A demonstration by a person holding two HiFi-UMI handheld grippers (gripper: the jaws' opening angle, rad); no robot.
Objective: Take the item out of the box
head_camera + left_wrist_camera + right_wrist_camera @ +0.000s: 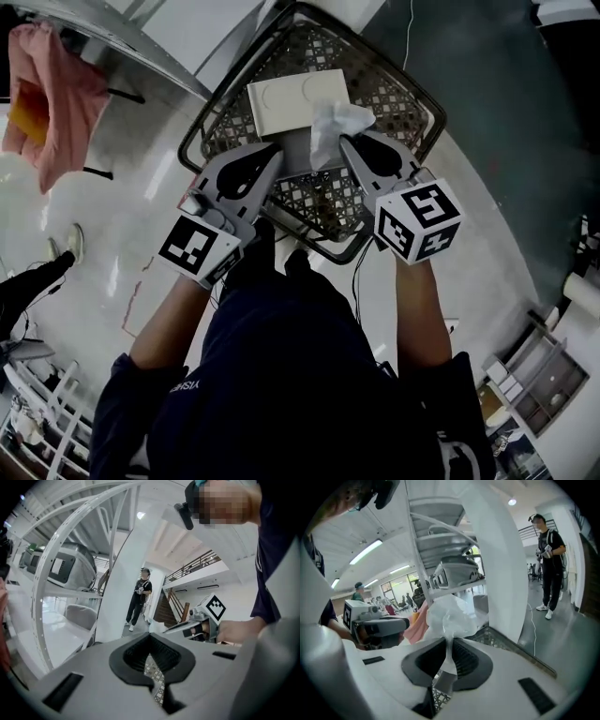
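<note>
Tissue [333, 127], thin, white and crumpled into soft folds, stands up from the top of the white rectangular box [291, 98] at upper centre of the head view. The right gripper [349, 141] pinches its lower part: in the right gripper view the sheet [447, 613] narrows to a twisted strip where the dark ribbed pads [464, 656] press together on it, then billows out above them. The left gripper [274, 150] lies at the box's near left corner. Its jaws are pressed together with nothing between them, and whether the tips touch the box cannot be told.

The box sits in a dark wire basket [384, 84] with a woven lattice floor and a rounded rim. Both grippers have pale grey, smooth plastic bodies that taper to a point, and each carries a cube with black and white square markers.

Only the head view shows the box and the whole basket. The left gripper view [151, 656] shows just a sliver of lattice below its closed pads, with the right gripper [206, 618] at middle right. The right gripper view has the left gripper [375, 625] at middle left and a pink cloth [419, 620] behind the tissue. The same cloth [56, 94] hangs at the head view's upper left.
</note>
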